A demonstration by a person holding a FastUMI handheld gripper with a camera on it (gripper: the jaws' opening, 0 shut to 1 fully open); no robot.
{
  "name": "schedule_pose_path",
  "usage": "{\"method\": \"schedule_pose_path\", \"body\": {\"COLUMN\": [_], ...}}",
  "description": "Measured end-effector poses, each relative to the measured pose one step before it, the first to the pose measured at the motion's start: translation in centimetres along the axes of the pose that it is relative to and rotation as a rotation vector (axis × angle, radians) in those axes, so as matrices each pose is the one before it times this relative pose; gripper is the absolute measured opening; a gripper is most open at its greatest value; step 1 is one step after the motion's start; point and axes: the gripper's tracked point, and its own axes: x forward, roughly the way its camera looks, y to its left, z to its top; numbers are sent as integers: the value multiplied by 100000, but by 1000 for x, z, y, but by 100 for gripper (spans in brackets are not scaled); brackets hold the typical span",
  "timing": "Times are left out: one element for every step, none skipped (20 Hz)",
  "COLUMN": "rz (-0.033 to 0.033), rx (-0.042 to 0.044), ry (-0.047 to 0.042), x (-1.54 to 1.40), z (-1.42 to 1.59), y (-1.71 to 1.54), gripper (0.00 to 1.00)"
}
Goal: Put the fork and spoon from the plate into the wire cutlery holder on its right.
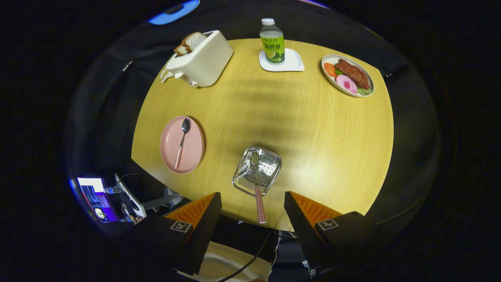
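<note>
Fork and spoon, both with red-and-white checked handles, lie apart on a round, pale wood-grain table. Seen from the gripper view, the fork stands in the wire cutlery holder, a shiny square metal basket with a perforated base and wire sides; its tines point away from the fingers and its handle sticks out over the holder's near rim, toward the table's edge, its long axis running almost straight along the fingers' line. The spoon rests on the smooth, round pink plate to the holder's left, bowl away, handle slanting back and slightly left. The gripper hangs above the near table edge with its black, orange-faced wedge fingers spread wide and empty, the fork's handle tip lying between them but below. Beyond, a glossy cream toaster holds bread slices, a green-labelled bottle stands on a white square coaster, and an oval white dish carries meat and vegetables.
</note>
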Motion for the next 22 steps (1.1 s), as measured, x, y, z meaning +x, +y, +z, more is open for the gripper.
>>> {"method": "schedule_pose_path", "body": {"rz": [-127, -528, -589, -567, -941, -993, -1172, -683, -423, -225, 78, 434, 733, 412, 48, 143, 706, 934, 1298, 1391, 1403, 1268], "rx": [341, -19, -314, -367, -1169, -786, -740, -605, -595, -624, -770, -1163, -1770, -2036, -1990, -1958, -1830, -1120, -928, -520, -82, 315], "ry": [-3568, -3295, -3150, -2983, -2868, -2535, -2597, -2498, -2438, -2945, -3000, -2598, -1707, -1070, -1535, -1287, -727, -468, 335, 991, 1532, 1739], "x": [-712, -630, -548, -385, -310, -278, -218, -84, -104, 63, 205, 339, 458, 639, 835, 688, 817, 797, 887, 1091, 1048, 1203], "z": [44, 57, -12, -167, -128, -185, -116, -83, -204, -40, 332, 87, -136, -154, -37, -23, 2, -15, -323, -330, -452, -377], "y": [388, 430, 371, 381, 459, 399, 574, 563, 794, 1014, 1231, 1302, 1401, 1338, 1254, 1232, 1363, 1318, 1438, 1281, 1405, 1207], "gripper": [100, 99, 100, 100, 100, 100, 100, 100, 100, 100, 100, 100, 100, 99, 100, 100, 100, 100, 100, 100, 100, 100]}}
